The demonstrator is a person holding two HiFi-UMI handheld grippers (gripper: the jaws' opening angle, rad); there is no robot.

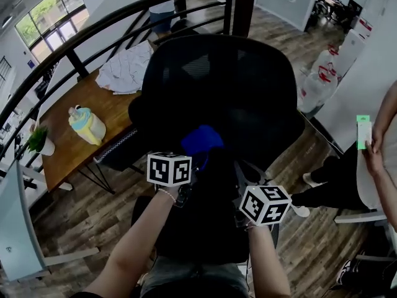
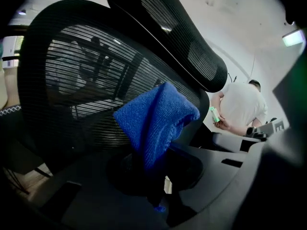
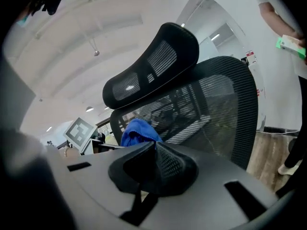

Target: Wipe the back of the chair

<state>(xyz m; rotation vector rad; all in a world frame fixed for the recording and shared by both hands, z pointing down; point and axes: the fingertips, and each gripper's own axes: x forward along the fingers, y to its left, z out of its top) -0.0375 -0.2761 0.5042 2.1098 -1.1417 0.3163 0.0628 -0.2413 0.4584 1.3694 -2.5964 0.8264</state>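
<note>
1. I am clamping the lower end of the blue cloth [image 2: 156,119] between the jaws of my left gripper [image 2: 156,176]
2. The cloth is standing up from the jaws right in front of the mesh back [image 2: 72,80] of the black chair [image 1: 217,79], below the headrest [image 2: 182,37]; I cannot tell whether it is touching
3. My right gripper [image 3: 154,164] is hovering just beside the left one, jaws pressed together on nothing
4. A wooden table [image 1: 74,148] is standing on my left beyond the chair

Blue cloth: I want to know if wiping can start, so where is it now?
In the left gripper view, the left gripper holds the blue cloth up in its jaws, close to the mesh chair back, below the headrest.
</note>
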